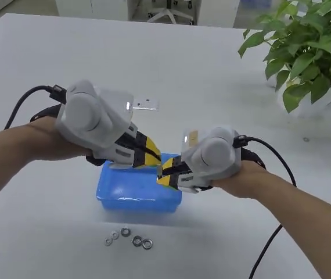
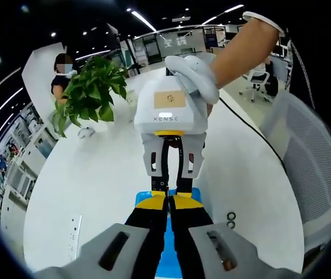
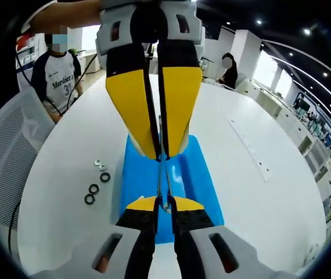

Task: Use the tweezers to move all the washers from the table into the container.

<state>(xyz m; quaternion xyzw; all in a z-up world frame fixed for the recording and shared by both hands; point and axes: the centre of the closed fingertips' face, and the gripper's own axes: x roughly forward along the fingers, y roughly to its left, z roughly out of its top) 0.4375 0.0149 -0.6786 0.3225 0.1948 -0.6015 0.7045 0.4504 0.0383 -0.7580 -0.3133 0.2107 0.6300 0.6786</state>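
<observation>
Up close, right claw pinches tweezers over container

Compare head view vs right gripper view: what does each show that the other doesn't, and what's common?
Head view adds: the potted plant at the far right of the table, and the person's hands wrapped round the gripper bodies.
Right gripper view adds: the thin tweezers running between the two grippers' jaw tips, a mesh chair back, and people beyond the table.
Both: the blue container under the jaws, five washers on the table beside it, and the left gripper and right gripper meeting tip to tip.
</observation>
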